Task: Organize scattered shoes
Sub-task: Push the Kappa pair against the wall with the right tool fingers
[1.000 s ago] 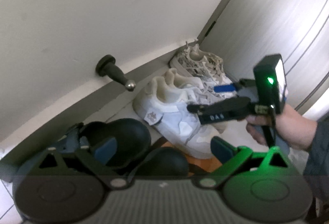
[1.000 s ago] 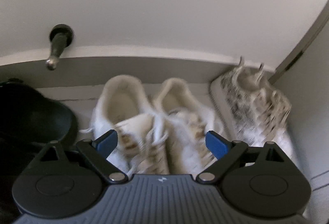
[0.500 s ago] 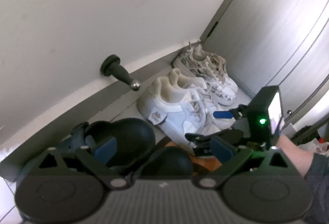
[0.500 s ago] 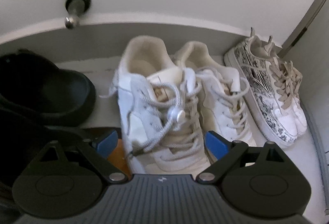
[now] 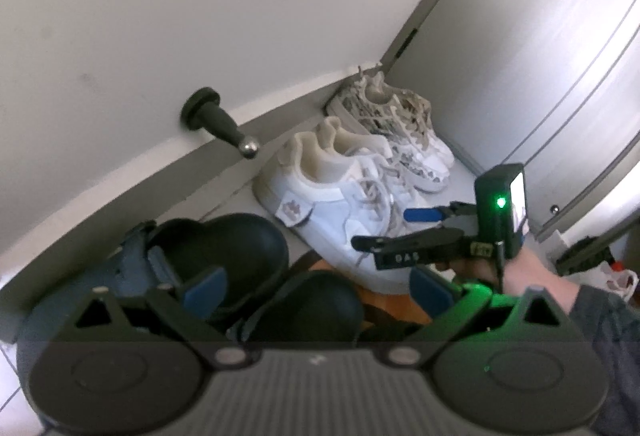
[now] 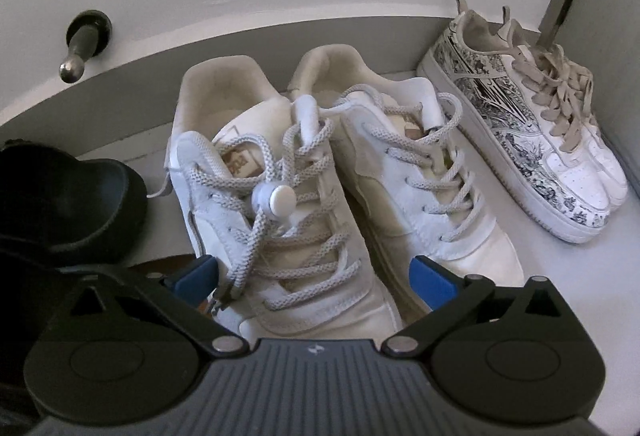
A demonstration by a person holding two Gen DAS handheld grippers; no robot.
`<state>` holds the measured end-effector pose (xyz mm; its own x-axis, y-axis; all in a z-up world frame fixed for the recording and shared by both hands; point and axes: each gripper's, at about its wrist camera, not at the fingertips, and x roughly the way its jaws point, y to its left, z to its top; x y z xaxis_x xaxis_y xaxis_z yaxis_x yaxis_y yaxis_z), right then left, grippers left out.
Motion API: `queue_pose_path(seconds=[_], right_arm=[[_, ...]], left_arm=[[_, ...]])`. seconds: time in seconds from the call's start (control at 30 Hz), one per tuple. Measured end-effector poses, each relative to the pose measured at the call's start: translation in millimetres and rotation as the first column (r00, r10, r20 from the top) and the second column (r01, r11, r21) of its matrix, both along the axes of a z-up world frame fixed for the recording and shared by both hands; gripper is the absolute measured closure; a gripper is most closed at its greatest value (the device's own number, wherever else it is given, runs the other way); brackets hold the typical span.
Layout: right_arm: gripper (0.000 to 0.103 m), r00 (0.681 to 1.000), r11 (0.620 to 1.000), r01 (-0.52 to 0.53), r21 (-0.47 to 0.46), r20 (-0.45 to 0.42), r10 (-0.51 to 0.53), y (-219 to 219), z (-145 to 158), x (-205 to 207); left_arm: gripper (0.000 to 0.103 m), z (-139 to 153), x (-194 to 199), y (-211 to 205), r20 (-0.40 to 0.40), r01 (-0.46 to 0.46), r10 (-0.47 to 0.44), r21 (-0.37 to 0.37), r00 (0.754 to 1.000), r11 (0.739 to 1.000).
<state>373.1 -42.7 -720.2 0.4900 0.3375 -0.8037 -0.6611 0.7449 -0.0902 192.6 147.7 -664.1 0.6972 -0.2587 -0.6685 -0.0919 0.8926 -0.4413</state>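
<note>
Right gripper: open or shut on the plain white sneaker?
Open. The right gripper straddles the white sneaker, pads clear of its sides; jaws just widened.

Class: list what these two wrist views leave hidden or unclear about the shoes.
- Black shoes: left wrist view, fronts hidden behind the left gripper.
- White sneakers: right wrist view, toes hidden behind the open right gripper.
- Patterned sneakers: left wrist view, blurred, pattern unreadable.

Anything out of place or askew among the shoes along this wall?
Mostly tidy: the white sneakers and the patterned sneakers sit paired, heels to the wall. The two black shoes look staggered, and something orange-brown lies on the floor, partly under the nearest white sneaker; unidentifiable.
</note>
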Motion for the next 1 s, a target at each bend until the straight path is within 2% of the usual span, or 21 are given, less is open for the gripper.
queue_pose_path(seconds=[0.3, 0.63, 0.83, 1.0], right_arm=[[0.0, 0.999, 0.999, -0.036, -0.009, 0.039, 0.037, -4, -1, -4], [0.0, 0.997, 0.997, -0.065, -0.037, 0.039, 0.066, 1, 0, 11], [0.0, 0.993, 0.994, -0.07, -0.087, 0.086, 0.078, 9, 2, 14], [0.0, 0.993, 0.993, -0.063, -0.101, 0.091, 0.072, 14, 4, 24]], left_arm=[[0.004, -3, 3, 0, -0.016, 0.0, 0.0, -0.004, 1.0, 1.0], [0.004, -4, 2, -2, -0.024, 0.006, -0.006, 0.004, 1.0, 1.0], [0.004, -2, -4, -2, -0.018, 0.008, -0.008, 0.009, 1.0, 1.0], [0.004, -2, -6, -4, -0.021, 0.012, -0.011, 0.007, 1.0, 1.0]])
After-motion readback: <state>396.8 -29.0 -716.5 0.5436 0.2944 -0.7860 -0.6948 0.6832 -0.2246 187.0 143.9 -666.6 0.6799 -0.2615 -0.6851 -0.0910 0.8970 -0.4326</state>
